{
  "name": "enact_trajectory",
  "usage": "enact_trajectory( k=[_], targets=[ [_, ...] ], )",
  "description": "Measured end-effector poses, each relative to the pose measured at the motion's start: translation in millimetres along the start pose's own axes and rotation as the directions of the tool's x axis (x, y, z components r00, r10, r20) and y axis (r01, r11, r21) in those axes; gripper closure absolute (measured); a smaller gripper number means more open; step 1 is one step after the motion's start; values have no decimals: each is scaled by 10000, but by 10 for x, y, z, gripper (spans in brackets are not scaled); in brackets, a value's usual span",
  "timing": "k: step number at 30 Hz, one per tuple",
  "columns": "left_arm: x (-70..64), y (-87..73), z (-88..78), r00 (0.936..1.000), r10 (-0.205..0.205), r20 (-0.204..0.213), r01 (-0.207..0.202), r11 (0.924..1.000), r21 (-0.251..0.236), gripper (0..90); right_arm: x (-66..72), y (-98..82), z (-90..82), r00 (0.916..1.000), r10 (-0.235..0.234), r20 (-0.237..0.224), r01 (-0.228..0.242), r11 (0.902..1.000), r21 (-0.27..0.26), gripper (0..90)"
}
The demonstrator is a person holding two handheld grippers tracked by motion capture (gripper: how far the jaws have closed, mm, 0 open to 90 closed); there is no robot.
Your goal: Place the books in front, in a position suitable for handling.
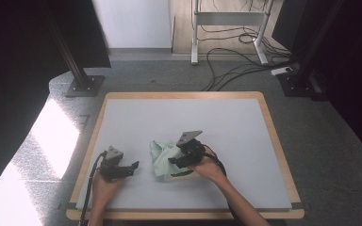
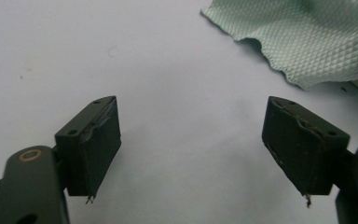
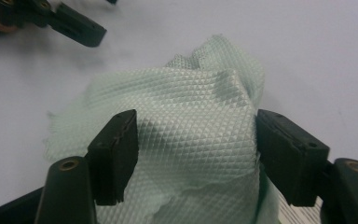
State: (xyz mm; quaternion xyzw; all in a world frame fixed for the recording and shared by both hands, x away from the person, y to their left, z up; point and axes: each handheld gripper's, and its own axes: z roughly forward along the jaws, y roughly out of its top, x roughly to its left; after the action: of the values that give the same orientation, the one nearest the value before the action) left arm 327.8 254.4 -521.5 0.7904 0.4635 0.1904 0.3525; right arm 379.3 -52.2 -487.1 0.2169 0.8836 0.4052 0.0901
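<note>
This looks like a lab or test room: a plain table with a grey mat on a grey carpet, black metal stands, and loose cables on the floor.

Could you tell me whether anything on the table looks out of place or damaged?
The pale green cloth lies crumpled and bunched, not flat, with the right gripper open around a raised fold. The left gripper is open over bare table; its pads look chipped along their edges.
</note>
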Motion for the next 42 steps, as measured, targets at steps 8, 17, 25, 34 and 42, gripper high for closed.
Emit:
enact_trajectory(
  k=[8, 17, 25, 34, 42],
  targets=[
    [-46, 1, 71, 9992, 263, -285, -243, 9973, 688, 131, -25, 8, 241, 9994, -29, 352, 0, 9965, 835, 605],
    [-27, -2, 78, 9997, 135, -194, -120, 9974, 712, 125, -101, 167, 386, 9994, -70, 351, 33, 9945, 1045, 666],
    [-28, -6, 76, 9997, 127, -188, -114, 9975, 695, 126, -188, 253, 513, 9992, 349, 203, -365, 9957, 856, 685],
    [-32, -8, 76, 9997, 102, -205, -88, 9977, 666, 128, -297, 119, 366, 9978, 417, 514, -462, 9948, 910, 728],
    [-34, -9, 75, 9997, 114, -211, -100, 9978, 660, 129, -410, -46, 197, 9948, 672, 769, -734, 9940, 816, 730]
  ],
)
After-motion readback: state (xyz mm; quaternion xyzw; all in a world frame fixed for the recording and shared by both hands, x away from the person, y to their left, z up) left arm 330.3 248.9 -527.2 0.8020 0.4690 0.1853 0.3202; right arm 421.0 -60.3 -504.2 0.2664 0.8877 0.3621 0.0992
